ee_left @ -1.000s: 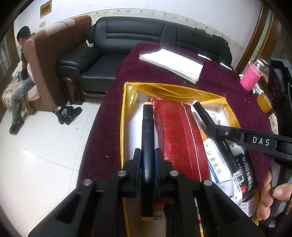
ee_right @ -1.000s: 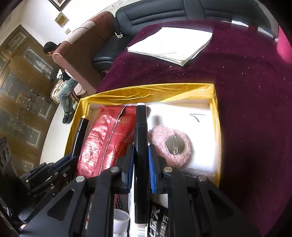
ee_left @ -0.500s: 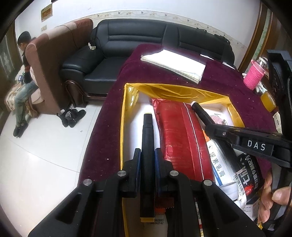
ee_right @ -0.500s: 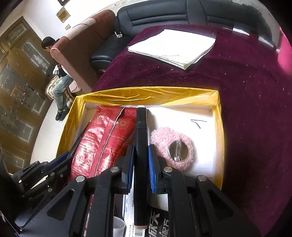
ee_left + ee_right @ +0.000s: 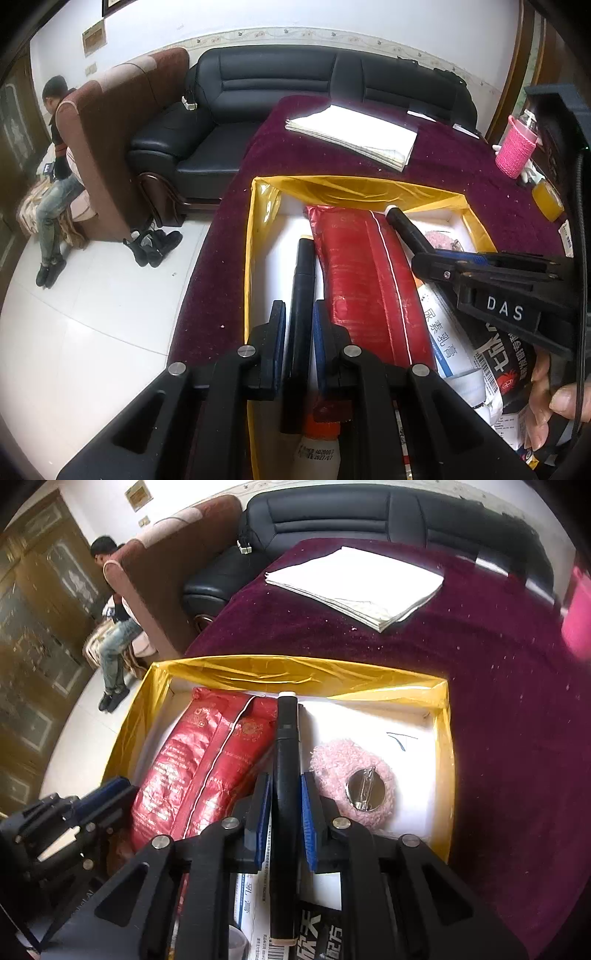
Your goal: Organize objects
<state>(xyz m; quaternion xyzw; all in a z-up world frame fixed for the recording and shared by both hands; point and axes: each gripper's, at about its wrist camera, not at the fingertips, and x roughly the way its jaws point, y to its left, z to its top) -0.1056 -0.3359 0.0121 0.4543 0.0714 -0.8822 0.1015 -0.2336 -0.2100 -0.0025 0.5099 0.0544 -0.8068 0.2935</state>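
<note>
A maroon table (image 5: 332, 155) carries a yellow-rimmed box (image 5: 295, 672) at its centre. Inside, a red bag (image 5: 207, 760) lies lengthwise, with a pink fuzzy brooch (image 5: 351, 779) at its 3 o'clock. A white paper stack (image 5: 354, 583) sits at the box's 12 o'clock. The left gripper (image 5: 299, 325) pinches a black marker (image 5: 303, 295) over the box's left side. The right gripper (image 5: 284, 812) clamps another black pen (image 5: 286, 760) between bag and brooch.
</note>
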